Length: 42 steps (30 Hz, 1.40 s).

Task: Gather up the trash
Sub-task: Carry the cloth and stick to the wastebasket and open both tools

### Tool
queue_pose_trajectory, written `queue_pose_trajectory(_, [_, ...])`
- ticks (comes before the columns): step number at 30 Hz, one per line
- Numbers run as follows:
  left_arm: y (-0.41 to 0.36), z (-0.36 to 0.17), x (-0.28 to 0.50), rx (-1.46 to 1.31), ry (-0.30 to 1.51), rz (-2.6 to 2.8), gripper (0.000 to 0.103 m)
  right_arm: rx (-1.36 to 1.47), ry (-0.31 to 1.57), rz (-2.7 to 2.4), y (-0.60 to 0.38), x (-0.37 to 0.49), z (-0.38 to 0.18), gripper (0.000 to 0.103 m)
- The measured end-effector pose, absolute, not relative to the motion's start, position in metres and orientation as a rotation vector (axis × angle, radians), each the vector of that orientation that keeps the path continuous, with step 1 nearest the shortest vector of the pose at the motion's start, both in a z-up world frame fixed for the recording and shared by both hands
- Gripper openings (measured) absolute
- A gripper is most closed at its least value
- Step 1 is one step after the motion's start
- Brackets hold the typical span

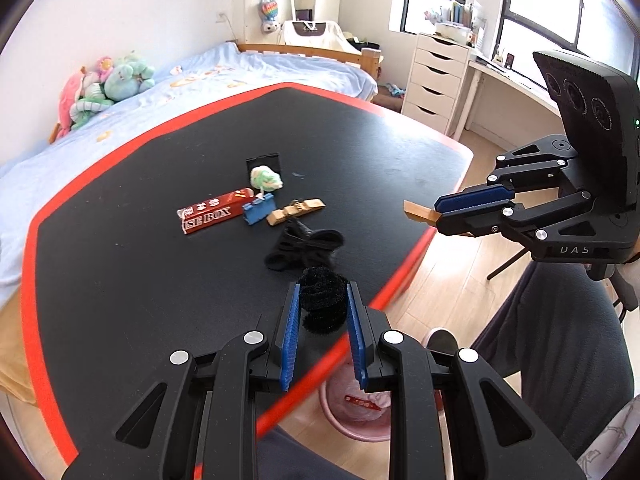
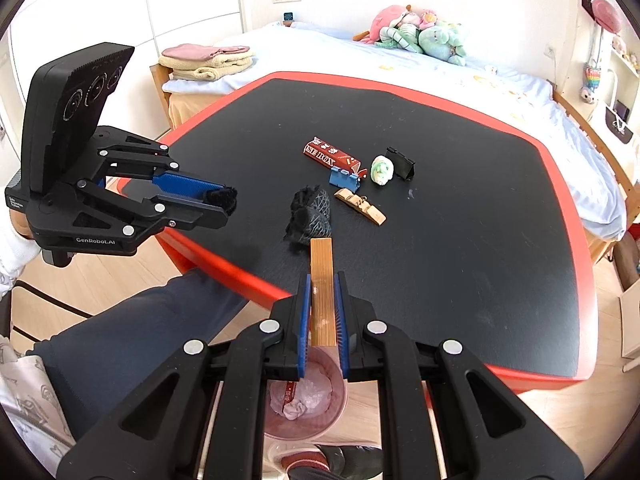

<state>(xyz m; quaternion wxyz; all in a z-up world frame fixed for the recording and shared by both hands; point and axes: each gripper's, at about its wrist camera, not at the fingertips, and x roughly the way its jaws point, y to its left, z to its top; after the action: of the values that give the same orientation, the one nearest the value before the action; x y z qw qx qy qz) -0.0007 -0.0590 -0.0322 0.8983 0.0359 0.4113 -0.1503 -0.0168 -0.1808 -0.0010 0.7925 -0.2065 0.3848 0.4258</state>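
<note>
My left gripper (image 1: 322, 300) is shut on a black fuzzy roll (image 1: 322, 300), held over the table's near edge; it also shows in the right wrist view (image 2: 224, 199). My right gripper (image 2: 321, 280) is shut on a flat wooden strip (image 2: 322, 280), above the pink trash bin (image 2: 335, 412); the strip also shows in the left wrist view (image 1: 418, 212). The bin (image 1: 356, 430) sits on the floor under the table edge with pink paper and a red wrapper inside. On the table lie a black mesh wad (image 1: 304, 246), a red box (image 1: 216, 211), a crumpled tissue (image 1: 266, 178) and a tan wooden piece (image 1: 295, 210).
The black table with a red rim (image 1: 404, 114) holds a blue clip (image 1: 258, 210) and a black binder clip (image 1: 264, 160). A bed with plush toys (image 1: 108, 84) lies behind. White drawers (image 1: 436, 80) stand at the right. My leg (image 1: 560, 340) is beside the bin.
</note>
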Motion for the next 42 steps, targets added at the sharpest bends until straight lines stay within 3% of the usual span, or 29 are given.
queue_pose_trajectory(32, [-0.104,-0.056,-0.052,0.059,0.902,-0.403,0.023,-0.338,0.901,0.891,-0.215,-0.089,-0.029,0.011])
queue_pose_trajectory(36, [-0.106,-0.058,-0.052,0.059,0.9,-0.412,0.03,-0.328,0.908,0.896,-0.216,-0.086,-0.032,0.013])
queue_pose_trajectory(38, [-0.105,-0.059,-0.051,0.061,0.898,-0.399,0.062,-0.338,0.911,0.878,-0.217,-0.084,-0.035,0.038])
queue_pose_trajectory(39, [-0.103,-0.059,-0.05,0.056,0.894,-0.394,0.068,-0.338,0.909,0.869,-0.217,-0.084,-0.036,0.066])
queue_pose_trajectory(40, [-0.101,-0.059,-0.05,0.045,0.889,-0.388,0.08,-0.324,0.9,0.865,-0.219,-0.084,-0.035,0.081])
queue_pose_trajectory(41, [-0.101,-0.059,-0.05,0.043,0.884,-0.381,0.088,-0.313,0.896,0.867,-0.22,-0.083,-0.035,0.085])
queue_pose_trajectory(42, [-0.1,-0.058,-0.051,0.042,0.877,-0.371,0.089,-0.306,0.896,0.865,-0.22,-0.083,-0.035,0.091])
